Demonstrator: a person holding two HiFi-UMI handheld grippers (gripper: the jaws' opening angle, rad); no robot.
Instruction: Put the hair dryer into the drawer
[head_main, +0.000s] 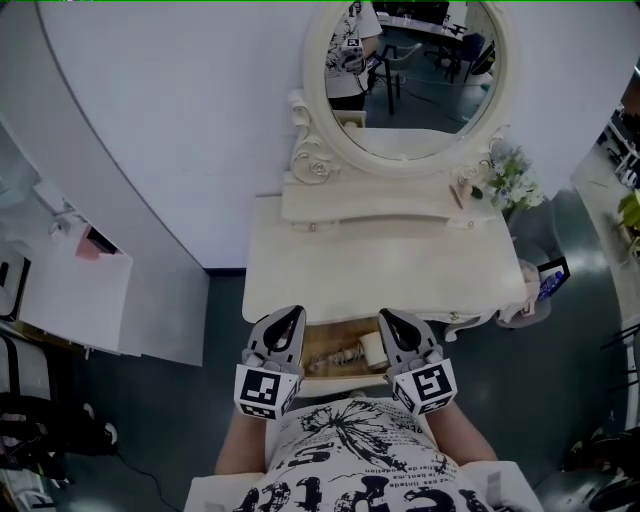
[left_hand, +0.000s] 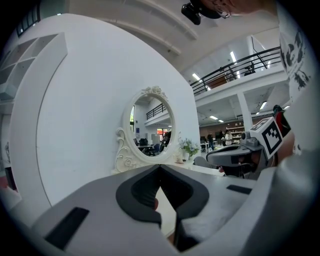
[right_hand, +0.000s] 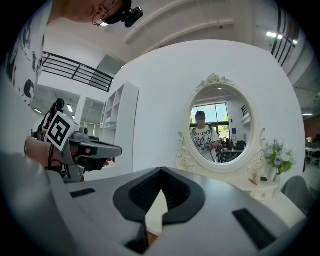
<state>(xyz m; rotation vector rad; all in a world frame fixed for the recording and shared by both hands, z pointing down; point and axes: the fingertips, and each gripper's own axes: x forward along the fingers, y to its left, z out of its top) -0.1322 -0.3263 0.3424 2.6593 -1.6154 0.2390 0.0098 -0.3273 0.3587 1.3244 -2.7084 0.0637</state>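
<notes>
A cream dressing table (head_main: 380, 265) stands against the white wall, its drawer (head_main: 325, 372) pulled out beneath the front edge. Inside the drawer lies a pale object (head_main: 370, 348) that may be the hair dryer; I cannot tell for sure. My left gripper (head_main: 290, 318) hovers over the drawer's left part and my right gripper (head_main: 392, 320) over its right part, both pointing toward the table. Each is shut with nothing between its jaws. The left gripper view shows its own tips (left_hand: 160, 166) closed and the right gripper (left_hand: 235, 157) beside it. The right gripper view shows closed tips (right_hand: 161, 170).
An oval mirror (head_main: 405, 75) rises at the table's back, with a small vase of flowers (head_main: 512, 185) at its right. A white cabinet (head_main: 75, 290) stands to the left, and a pale stool or bin (head_main: 530, 290) sits by the table's right corner. The person's printed shirt (head_main: 350, 460) fills the bottom.
</notes>
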